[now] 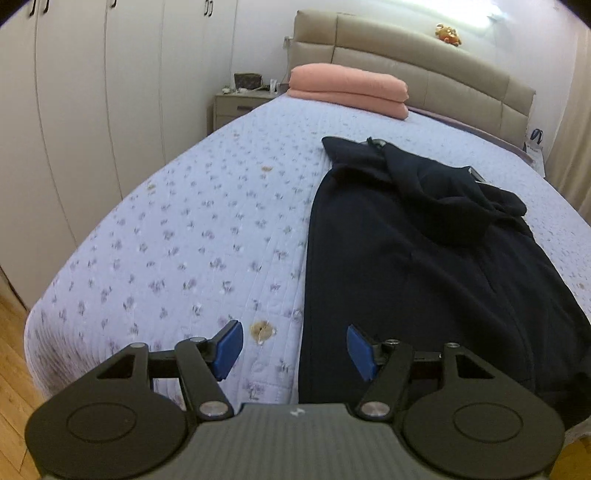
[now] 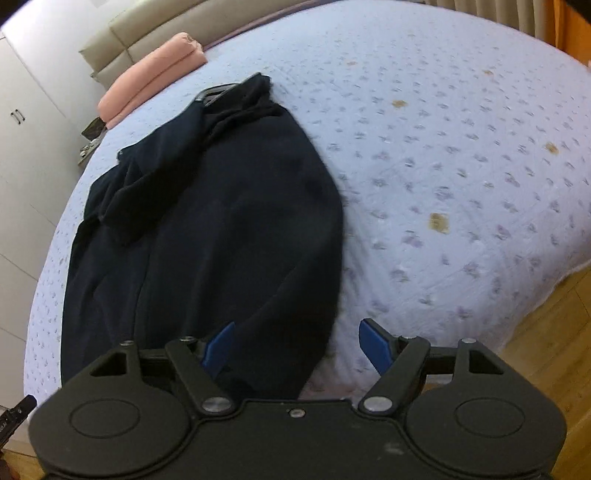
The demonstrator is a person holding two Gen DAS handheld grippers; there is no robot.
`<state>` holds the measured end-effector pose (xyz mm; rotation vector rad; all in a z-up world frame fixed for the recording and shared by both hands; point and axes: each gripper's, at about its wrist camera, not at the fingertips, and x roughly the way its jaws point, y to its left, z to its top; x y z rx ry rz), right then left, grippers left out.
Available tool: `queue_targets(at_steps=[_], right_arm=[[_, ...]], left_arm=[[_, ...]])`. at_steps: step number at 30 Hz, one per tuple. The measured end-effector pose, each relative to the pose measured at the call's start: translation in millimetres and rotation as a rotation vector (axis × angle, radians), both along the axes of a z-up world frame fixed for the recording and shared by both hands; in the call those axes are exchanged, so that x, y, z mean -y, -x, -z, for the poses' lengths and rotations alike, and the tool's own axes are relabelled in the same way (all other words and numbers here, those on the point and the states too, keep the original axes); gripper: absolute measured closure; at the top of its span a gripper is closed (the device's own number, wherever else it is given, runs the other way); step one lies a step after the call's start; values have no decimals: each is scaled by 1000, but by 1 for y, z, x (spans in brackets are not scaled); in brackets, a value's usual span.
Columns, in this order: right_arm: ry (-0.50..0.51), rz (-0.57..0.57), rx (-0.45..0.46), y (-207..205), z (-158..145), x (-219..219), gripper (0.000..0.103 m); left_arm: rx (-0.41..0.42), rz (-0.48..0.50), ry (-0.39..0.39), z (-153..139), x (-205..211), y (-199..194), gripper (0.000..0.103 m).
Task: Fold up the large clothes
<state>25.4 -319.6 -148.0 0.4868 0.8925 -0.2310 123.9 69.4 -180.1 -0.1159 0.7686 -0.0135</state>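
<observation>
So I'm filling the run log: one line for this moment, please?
left tool: open, empty | right tool: open, empty | navy garment: lengthwise-folded on floral quilt | pink blanket: by headboard

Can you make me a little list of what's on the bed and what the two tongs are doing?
bed: quilt with small flowers and a few brown spots
dark garment: lies lengthwise on the quilt, rumpled at the far end
pink bundle: folded, by the headboard
toy: orange, on top of the headboard
left tongs: open, holding nothing, over the garment's near left edge
right tongs: open, not gripping, the garment's near right edge lies between the pads
floor: wood
</observation>
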Motion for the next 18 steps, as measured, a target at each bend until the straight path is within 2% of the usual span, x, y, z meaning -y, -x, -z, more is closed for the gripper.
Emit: queue_targets(at_steps=[2,4,6,7,8,9,10,15,18], right_arm=[[102,-47,55,-9,-1,-29,15],[252,-64,97,-18,3,-52,15],[384,-74,61,-29,16,-63,16],[412,-73,19,-31,24,-61,24],[410,-77,-25,-29,31,-54,31],[390,-73,-58,-23,36,-43,47],[362,-56,-86,-12,40,-28,56],[290,108,-204,40,60,38,57],[209,128,-128,50,51,55,57]], left_arm=[[-3,4,12,0,0,-1,38],[-9,22,21,2,1,-2,38],[-22,36,24,10,5,-7,38],[-32,40,24,14,7,-8,38],[-41,45,24,18,9,-9,38],[-50,50,24,22,11,-9,38],[-58,54,22,25,12,-9,38],[-91,49,38,39,8,-15,40],[-105,55,67,45,2,-19,40]])
